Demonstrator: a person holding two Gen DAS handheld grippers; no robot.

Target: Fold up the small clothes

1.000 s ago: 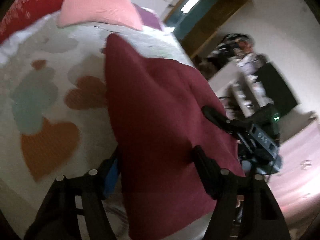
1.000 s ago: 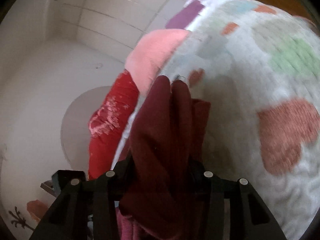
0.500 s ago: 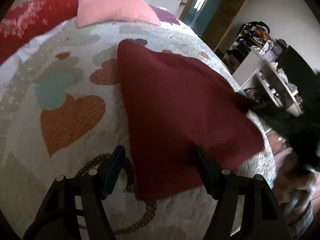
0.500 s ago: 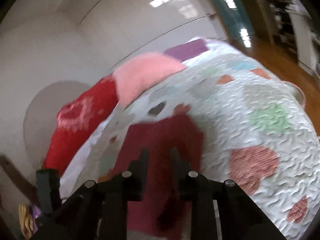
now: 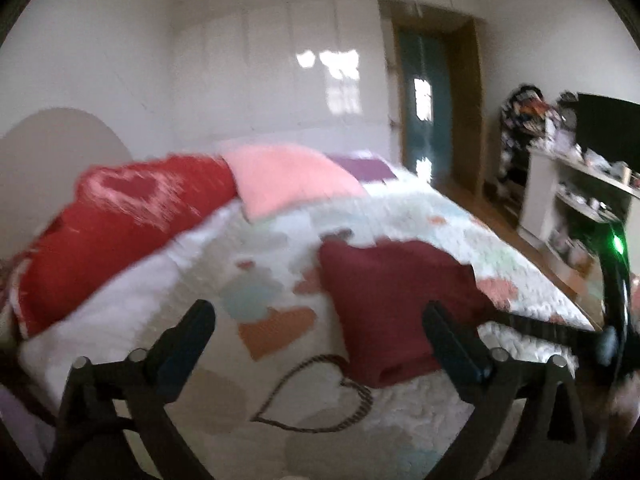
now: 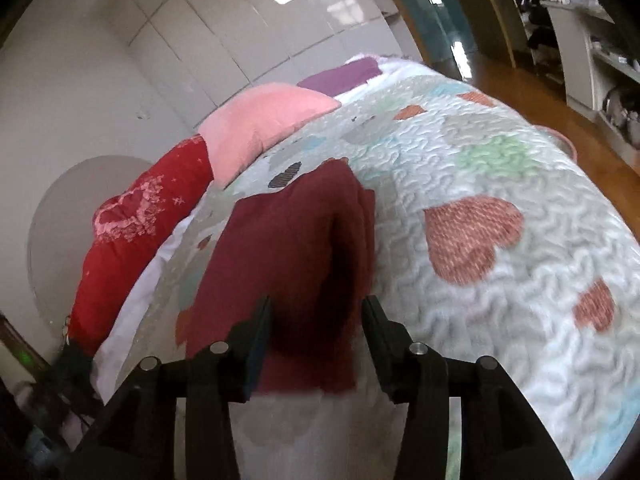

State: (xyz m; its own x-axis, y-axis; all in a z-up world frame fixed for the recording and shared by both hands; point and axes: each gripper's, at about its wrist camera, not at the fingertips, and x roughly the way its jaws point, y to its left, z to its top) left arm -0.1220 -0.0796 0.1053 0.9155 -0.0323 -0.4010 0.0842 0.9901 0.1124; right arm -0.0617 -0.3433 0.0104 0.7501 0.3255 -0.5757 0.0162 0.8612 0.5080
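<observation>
— Since a second earlier, what had moved?
— Both grippers had let go of the maroon garment (image 6: pixel 288 264), which lay folded on the heart-print quilt (image 6: pixel 500 184), long axis toward the pillows (image 5: pixel 288 174).
— And the tongs?
— Left gripper (image 5: pixel 316 336) and right gripper (image 6: pixel 316 328) were opening, empty. No writing was legible.

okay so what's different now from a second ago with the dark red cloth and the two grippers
Both let go: a second ago each hand-held gripper clamped the maroon cloth; now it lies folded on the quilt. The left hand-held gripper and right hand-held gripper have pulled back, jaws opening, gripping nothing. The pillows stayed put.
</observation>
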